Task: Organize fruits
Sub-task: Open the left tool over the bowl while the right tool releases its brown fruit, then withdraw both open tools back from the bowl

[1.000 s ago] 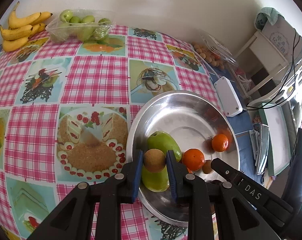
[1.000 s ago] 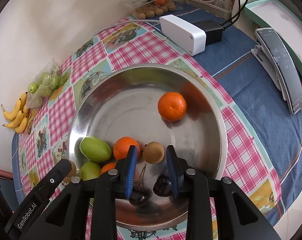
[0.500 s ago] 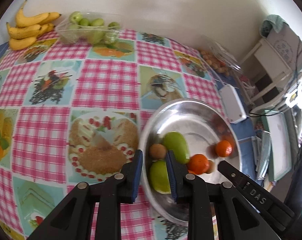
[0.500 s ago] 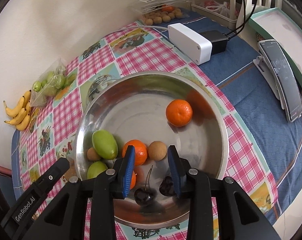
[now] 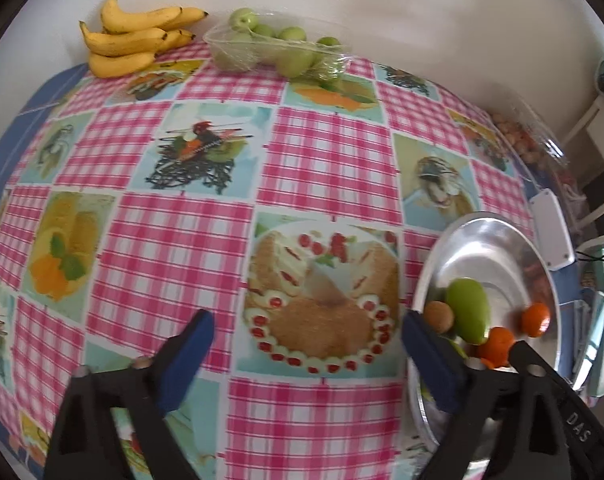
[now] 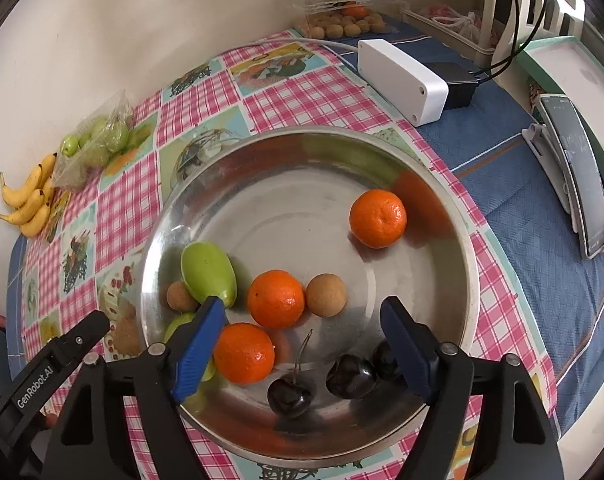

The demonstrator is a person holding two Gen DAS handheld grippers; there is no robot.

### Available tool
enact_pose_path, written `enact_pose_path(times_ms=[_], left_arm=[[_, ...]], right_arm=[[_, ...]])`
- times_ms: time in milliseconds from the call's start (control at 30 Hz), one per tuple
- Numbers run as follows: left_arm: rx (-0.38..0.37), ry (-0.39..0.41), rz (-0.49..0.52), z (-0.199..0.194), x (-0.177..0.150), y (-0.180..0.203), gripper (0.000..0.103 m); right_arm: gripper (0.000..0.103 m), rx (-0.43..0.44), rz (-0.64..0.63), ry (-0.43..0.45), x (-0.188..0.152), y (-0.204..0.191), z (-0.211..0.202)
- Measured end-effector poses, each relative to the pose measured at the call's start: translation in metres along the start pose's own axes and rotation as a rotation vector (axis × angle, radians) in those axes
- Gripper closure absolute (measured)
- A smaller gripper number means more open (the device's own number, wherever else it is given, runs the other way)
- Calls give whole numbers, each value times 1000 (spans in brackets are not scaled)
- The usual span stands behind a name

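The left gripper [image 5: 307, 342] is being held with its jaws spread wide and nothing between them, having just been opening; it is being pointed steeply down over the pink checked tablecloth [image 5: 333, 148], just beside the left rim of the steel bowl [image 5: 501, 226]. The right gripper [image 6: 302, 330] is likewise being held apart and empty, its jaws also having just been opening, directly above the near part of the bowl. Inside the bowl a green mango [image 6: 208, 274], a small brown fruit [image 6: 180, 297] touching it, two oranges [image 6: 276, 299] side by side, a second brown fruit [image 6: 325, 295], a lone orange [image 6: 377, 218] toward the far rim and dark cherries [image 6: 290, 396] are being kept. The fruit not yet gathered is lying well apart, at the far edge of the table against the wall: the bananas [image 5: 132, 42] with their long axes running roughly across the left view, and the green fruit in a clear tray [image 5: 278, 48] just to their right. Both are lying ahead of the left gripper, which is judged the nearer hand; the cloth between is being left bare, so open room is being offered for a straight reach. The clear box of brown fruit [image 6: 343, 24] is being left near the right side, beyond the white box [image 6: 401, 80], whose cable is judged a snag risk.
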State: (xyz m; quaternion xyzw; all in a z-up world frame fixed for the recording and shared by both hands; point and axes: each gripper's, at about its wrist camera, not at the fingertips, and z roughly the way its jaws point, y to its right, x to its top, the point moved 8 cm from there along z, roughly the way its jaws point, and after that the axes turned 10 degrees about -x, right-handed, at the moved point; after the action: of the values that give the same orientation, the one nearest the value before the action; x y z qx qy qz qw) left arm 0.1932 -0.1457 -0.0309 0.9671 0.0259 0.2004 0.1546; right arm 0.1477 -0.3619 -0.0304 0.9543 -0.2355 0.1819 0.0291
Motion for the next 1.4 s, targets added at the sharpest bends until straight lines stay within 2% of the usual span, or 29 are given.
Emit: enact_pose_path(times_ms=[100,400,433,467,500,933,1233,1400], left_arm=[[18,7,6,1,1,-2,1],[85,18,18,1,0,-12,0],[97,19,22,1,1,-13,0],[100,18,25,1,1,-13,0],[102,19,26,0,1,-14,0],[114,11,21,2,0,-16,0],[152,48,103,-7,4,-11,0],[111,79,130,-20,4,-2,0]], right_arm=[[17,-4,-10,1,1,-1,2],[16,-14,-40,-14,-1,-5,8],[12,-15,-42,-11,-1,-5,7],[1,-20,-46,-4,0,-5,7],[0,-25,-49,4,0,-4,5],[0,-23,-62,10,2,-6,5],[0,-10,-106,13,2,-12,1],[0,-11,-129,27,-1,-16,-5]])
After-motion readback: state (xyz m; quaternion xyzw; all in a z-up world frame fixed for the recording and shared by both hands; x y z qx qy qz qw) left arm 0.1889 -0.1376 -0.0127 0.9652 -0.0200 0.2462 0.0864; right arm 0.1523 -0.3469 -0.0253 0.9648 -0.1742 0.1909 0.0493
